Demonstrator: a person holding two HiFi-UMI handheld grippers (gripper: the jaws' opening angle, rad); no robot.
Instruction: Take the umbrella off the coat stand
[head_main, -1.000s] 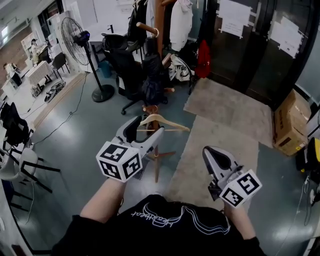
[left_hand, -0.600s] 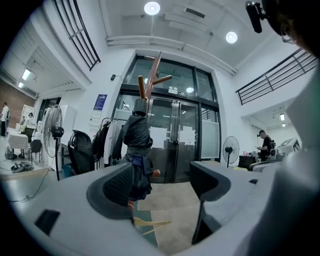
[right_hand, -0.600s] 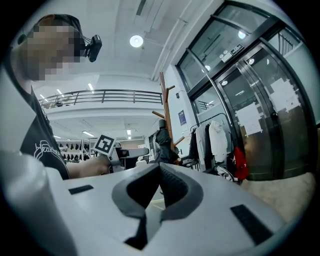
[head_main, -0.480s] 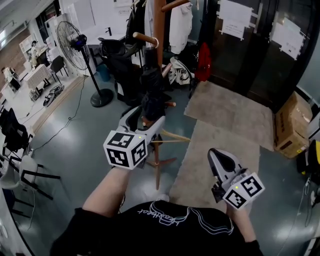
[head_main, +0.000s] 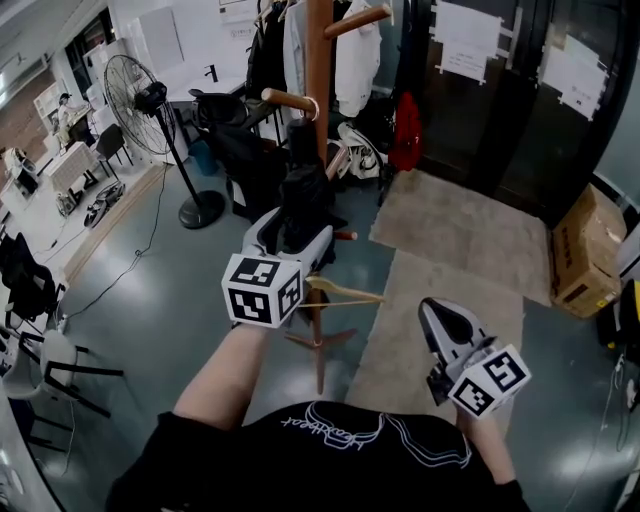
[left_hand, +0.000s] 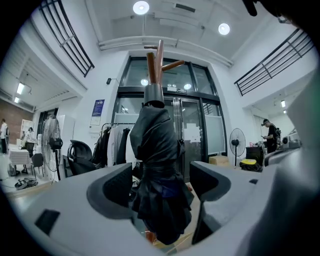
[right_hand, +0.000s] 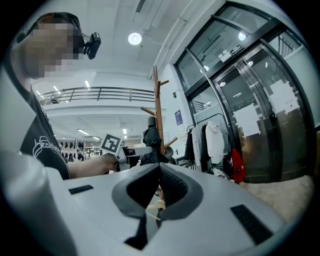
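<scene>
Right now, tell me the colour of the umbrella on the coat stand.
Black; the umbrella shows best in the left gripper view.

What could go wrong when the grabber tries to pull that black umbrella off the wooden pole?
1. The left gripper has its jaws apart around the umbrella, not yet clamped. If it closes on loose folded cloth only, the umbrella might slip out.
2. The umbrella seems to hang from a peg on the coat stand. A sideways tug could snag there or rock the stand.
3. A wooden hanger hangs just below the gripper and could get knocked off.
</scene>
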